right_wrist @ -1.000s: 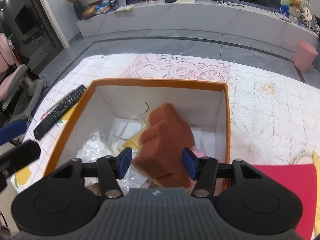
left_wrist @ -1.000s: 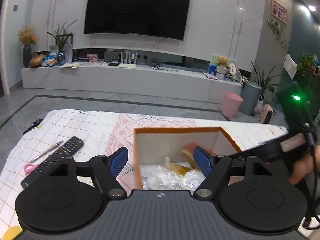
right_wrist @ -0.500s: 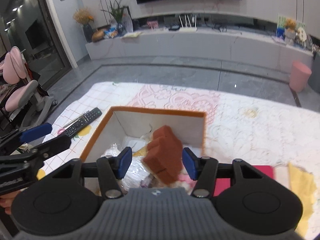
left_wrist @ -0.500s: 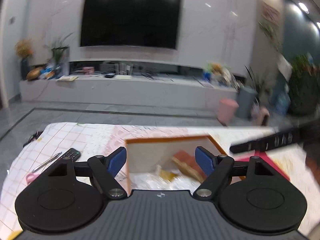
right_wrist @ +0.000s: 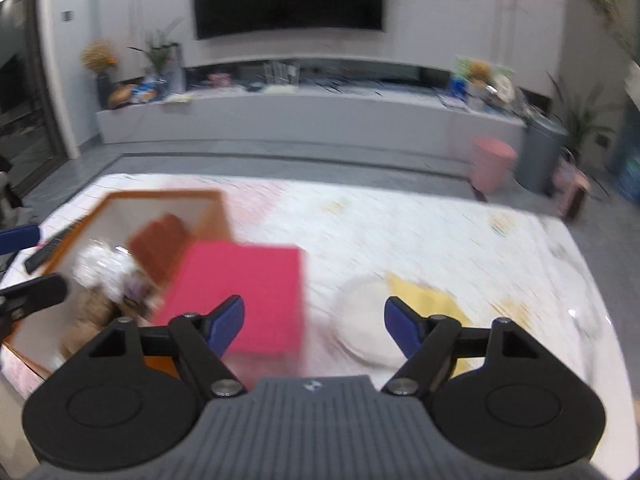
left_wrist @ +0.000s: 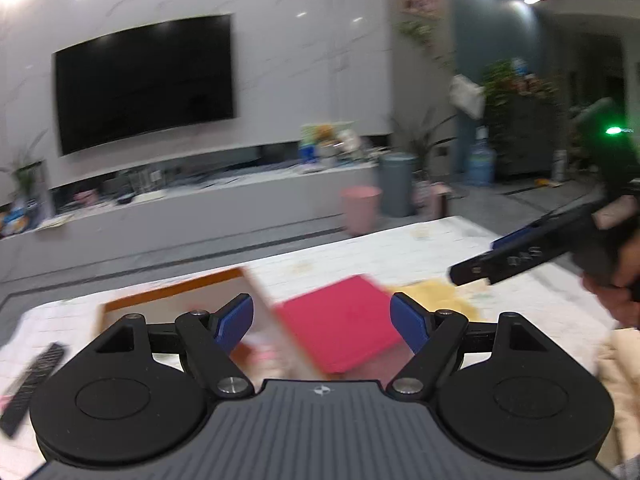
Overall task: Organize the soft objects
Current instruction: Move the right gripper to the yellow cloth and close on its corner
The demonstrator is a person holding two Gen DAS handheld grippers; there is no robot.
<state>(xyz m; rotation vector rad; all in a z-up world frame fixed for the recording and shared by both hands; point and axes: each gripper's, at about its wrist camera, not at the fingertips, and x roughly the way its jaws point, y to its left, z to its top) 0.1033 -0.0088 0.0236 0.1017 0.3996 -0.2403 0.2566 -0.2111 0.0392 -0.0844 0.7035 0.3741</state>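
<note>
1. Since a second ago, the brown sponge (right_wrist: 160, 240) is no longer sitting between the right gripper's (right_wrist: 314, 326) pads; it is now lying inside the orange-rimmed box (right_wrist: 160, 196), leaning toward the box's right wall among crinkled clear plastic.
2. Both views are swinging to the right compared with the earlier frames, so the box is sliding toward the left edge and the pink pad (right_wrist: 248, 292) is coming in front of the fingers.
3. The right gripper's jaws are opening at this moment, with nothing between them; the blue pads (right_wrist: 228, 320) are standing well apart, framing the pink pad's right edge and a white round cloth (right_wrist: 360, 316) on the table.
4. A yellow cloth (right_wrist: 424, 296) is lying just beside the white one, partly under it; blur is hiding how they overlap.
5. The left gripper (left_wrist: 322, 322) is hanging wide open and empty, its pads apart above the pink pad (left_wrist: 344, 320), touching nothing.
6. In the left view, the right gripper (left_wrist: 520, 252) is appearing at the far right, held by a hand (left_wrist: 616, 276), above the yellow cloth (left_wrist: 436, 292).
7. A black remote (left_wrist: 34, 380) is lying on the patterned tablecloth (right_wrist: 400, 224), left of the box (left_wrist: 176, 292).
</note>
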